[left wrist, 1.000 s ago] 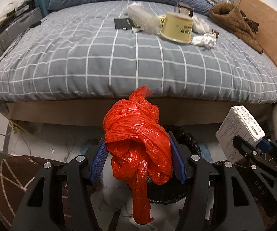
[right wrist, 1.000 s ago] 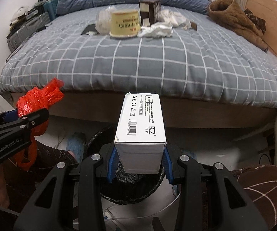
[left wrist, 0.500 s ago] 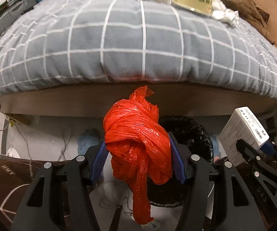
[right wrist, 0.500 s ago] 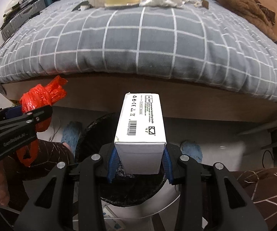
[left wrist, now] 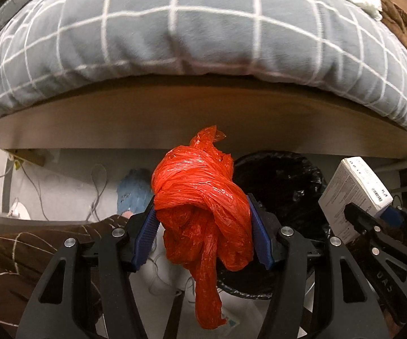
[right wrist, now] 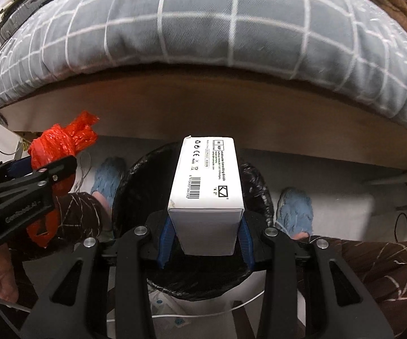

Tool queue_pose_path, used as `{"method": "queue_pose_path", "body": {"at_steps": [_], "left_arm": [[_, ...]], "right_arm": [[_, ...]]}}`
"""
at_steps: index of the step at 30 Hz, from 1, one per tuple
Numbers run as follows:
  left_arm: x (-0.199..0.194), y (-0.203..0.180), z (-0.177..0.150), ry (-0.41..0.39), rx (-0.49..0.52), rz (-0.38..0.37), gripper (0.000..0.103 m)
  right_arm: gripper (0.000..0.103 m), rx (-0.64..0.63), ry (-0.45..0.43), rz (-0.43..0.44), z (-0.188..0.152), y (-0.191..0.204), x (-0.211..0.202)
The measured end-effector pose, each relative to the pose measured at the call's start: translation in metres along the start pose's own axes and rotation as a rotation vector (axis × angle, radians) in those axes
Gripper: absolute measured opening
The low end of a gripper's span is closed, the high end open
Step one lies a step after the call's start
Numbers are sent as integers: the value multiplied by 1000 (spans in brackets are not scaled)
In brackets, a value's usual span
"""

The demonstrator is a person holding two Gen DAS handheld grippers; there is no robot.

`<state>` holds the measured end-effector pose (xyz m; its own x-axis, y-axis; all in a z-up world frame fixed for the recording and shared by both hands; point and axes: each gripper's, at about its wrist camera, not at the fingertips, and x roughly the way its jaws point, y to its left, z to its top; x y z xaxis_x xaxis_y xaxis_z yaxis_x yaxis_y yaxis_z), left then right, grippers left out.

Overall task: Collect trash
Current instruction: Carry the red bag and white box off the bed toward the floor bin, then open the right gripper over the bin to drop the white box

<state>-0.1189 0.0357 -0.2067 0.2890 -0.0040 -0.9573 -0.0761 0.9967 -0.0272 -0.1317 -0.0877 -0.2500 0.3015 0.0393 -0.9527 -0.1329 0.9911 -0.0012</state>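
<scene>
The left gripper (left wrist: 202, 234) has its blue-padded fingers (left wrist: 144, 237) clamped on a knotted red plastic bag (left wrist: 200, 197), whose loose tail hangs down toward six o'clock. In the right wrist view the right gripper (right wrist: 205, 240) squeezes a white carton (right wrist: 207, 175) with a barcode and small print on its upper face. Straight beneath the carton, and at three o'clock of the red bag in the left view, stands a round bin lined with a black bag (right wrist: 135, 186) on a pale floor (left wrist: 70, 186).

Across the twelve o'clock half of both views runs a bed: a grey quilt with a white grid (right wrist: 203, 19) bulging over a brown wooden bed frame (right wrist: 175, 113). A brown garment (left wrist: 384, 2) lies on the quilt near one o'clock. Thin cables (left wrist: 34, 186) trail on the floor at nine o'clock. Blue slippers (right wrist: 295, 212) flank the bin, and dark brown trouser legs with pale lines (right wrist: 373, 260) fill the lower corners.
</scene>
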Motion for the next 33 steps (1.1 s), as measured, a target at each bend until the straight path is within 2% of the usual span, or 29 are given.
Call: {"method": "queue_pose_path", "body": {"at_steps": [7, 12, 14, 20, 26, 33], "left_arm": [[1, 12, -6, 17, -32, 9, 58], [6, 12, -5, 26, -35, 11, 58], [7, 10, -6, 29, -31, 9, 58], [8, 0, -4, 36, -10, -1, 58], [8, -18, -3, 33, 28, -19, 58], [11, -49, -7, 53, 61, -48, 58]], "right_arm": [[38, -20, 49, 4, -1, 10, 22], [40, -32, 48, -8, -3, 18, 22], [54, -35, 31, -25, -4, 16, 23], [77, -32, -26, -54, -4, 10, 8], [88, -23, -50, -88, -5, -2, -2], [93, 32, -75, -121, -11, -36, -9]]}}
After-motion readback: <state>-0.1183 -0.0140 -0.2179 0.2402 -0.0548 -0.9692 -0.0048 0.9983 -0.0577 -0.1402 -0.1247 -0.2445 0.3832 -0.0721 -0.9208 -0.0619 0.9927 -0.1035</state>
